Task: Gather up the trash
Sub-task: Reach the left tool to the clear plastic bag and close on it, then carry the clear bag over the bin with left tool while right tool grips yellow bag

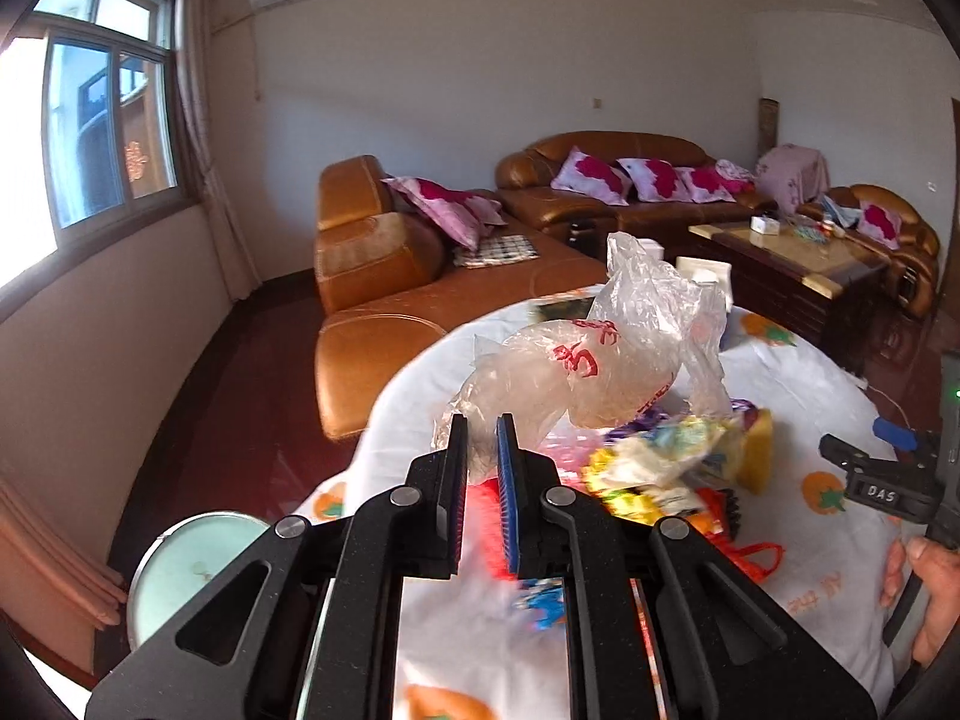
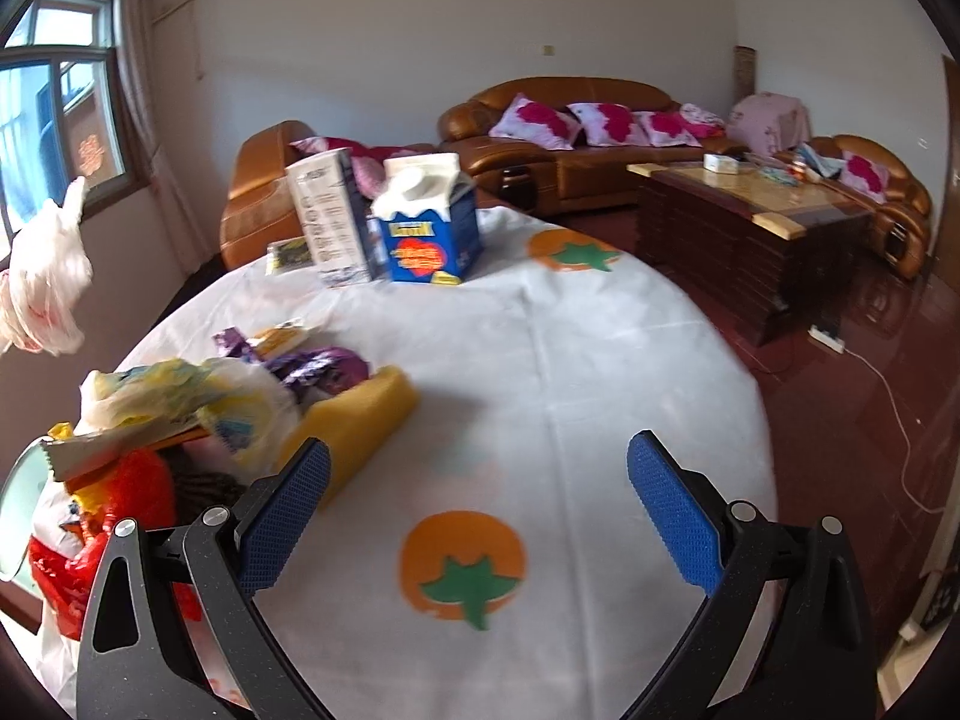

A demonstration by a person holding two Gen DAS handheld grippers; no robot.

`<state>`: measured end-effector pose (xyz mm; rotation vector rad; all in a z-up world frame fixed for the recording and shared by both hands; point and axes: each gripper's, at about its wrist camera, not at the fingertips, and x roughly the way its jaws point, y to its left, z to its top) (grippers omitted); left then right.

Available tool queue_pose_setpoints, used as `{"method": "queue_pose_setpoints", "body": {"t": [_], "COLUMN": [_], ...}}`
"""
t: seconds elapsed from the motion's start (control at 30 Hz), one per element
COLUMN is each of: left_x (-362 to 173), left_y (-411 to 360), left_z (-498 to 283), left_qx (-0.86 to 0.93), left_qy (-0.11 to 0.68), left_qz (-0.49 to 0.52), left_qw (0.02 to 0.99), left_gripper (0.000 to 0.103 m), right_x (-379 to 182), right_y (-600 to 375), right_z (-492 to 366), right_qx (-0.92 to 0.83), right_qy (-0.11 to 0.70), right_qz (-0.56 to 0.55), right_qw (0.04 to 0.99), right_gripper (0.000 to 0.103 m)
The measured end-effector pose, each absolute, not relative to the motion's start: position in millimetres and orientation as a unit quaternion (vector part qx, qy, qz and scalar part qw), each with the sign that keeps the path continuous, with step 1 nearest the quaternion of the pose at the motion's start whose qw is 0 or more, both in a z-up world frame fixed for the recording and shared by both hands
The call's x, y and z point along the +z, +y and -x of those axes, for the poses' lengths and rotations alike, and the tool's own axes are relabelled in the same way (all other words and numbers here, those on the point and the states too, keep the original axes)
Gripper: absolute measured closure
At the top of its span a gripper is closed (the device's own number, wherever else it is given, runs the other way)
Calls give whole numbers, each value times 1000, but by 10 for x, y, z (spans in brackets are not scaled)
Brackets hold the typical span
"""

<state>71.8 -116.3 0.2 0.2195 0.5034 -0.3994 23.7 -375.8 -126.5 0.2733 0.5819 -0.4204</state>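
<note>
White tablecloth point(image 2: 600, 360) printed with orange fruit under green leaves. Clear plastic bag point(image 1: 576, 372) with red lettering. Yellow sponge point(image 2: 366, 414) beside purple wrappers point(image 2: 318, 366); red bag point(image 2: 114, 504) at near left. Blue carton point(image 2: 429, 228) at far side, white-topped, with a red and yellow label; grey-white box point(image 2: 330, 216) to its left. Black gripper frames, blue ridged pads point(image 2: 672, 510). Tan-brown leather sofa point(image 1: 600, 180) beyond, pink cushions point(image 1: 591, 177) splashed with magenta. Dark red floor point(image 2: 870, 372), cream walls, brown coffee table point(image 2: 738, 222) with a pale top.
</note>
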Motion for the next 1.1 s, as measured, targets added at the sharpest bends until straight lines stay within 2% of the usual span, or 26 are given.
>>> {"method": "queue_pose_setpoints", "body": {"t": [0.13,0.3,0.73,0.8,0.93,1.0,1.1], "left_x": [-20,-198,-371,-409,-440,-437,-425], "left_y": [-853,-610,-413,-390,-384,-384,-379], "left_z": [-788,-850,-965,-993,-1000,-988,-970], "left_qx": [-161,-130,-103,-98,-94,-94,-96], "left_qy": [253,272,296,302,307,307,306], "left_qz": [-109,-115,-113,-114,-117,-118,-119], "left_qw": [948,946,943,942,940,940,940], "left_gripper": [93,93,93,93,93,93,93], "right_x": [-1211,-1225,-1328,-1335,-1348,-1332,-1311], "right_y": [-3688,-3537,-3314,-3288,-3212,-3186,-3148], "right_z": [-371,-630,-1165,-1198,-1261,-1255,-1238], "right_qx": [-177,-131,-16,-1,19,23,25], "right_qy": [283,303,354,358,365,363,358], "right_qz": [-129,-106,-39,-34,-19,-13,-3], "right_qw": [934,938,934,933,931,932,933], "right_gripper": [7,24,32,45,62,76,90]}}
